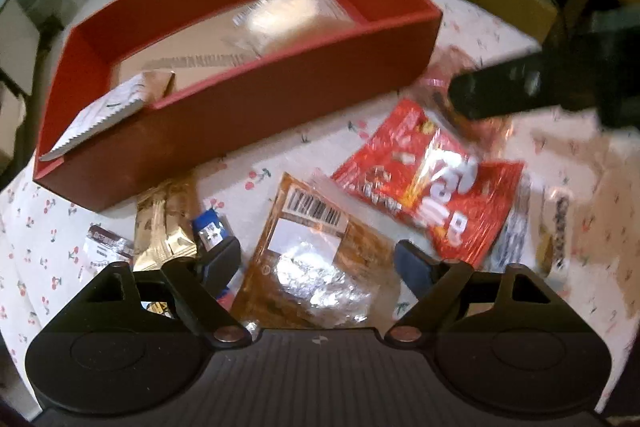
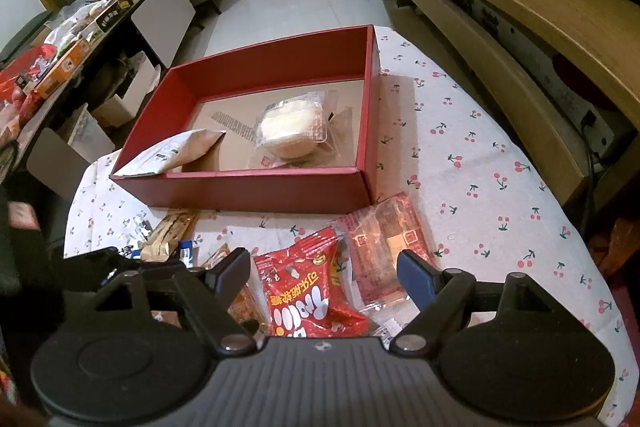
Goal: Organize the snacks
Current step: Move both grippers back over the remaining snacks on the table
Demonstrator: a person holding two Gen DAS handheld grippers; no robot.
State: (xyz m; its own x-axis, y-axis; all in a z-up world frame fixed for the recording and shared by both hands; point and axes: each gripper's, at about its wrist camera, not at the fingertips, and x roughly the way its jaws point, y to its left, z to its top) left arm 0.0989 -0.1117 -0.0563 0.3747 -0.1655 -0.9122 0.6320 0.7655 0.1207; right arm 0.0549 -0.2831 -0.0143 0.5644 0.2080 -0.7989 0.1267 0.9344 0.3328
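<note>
Left wrist view: the left gripper [image 1: 320, 263], jaws wide and empty, hovers over an orange snack packet [image 1: 316, 263]; two packets lie in the red box [image 1: 256, 107].

Right wrist view: the right gripper [image 2: 324, 271], open and holding nothing, straddles a red candy bag [image 2: 308, 287]; several snacks remain on the cherry-print tablecloth [image 2: 480, 167].

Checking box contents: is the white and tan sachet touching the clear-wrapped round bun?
Apart. The right wrist view shows bare cardboard floor between the sachet and the bun.

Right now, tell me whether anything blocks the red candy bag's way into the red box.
Nothing visible does. The red candy bag lies between the right gripper's open jaws, only bare tablecloth separates it from the red box, and the box is open-topped.
</note>
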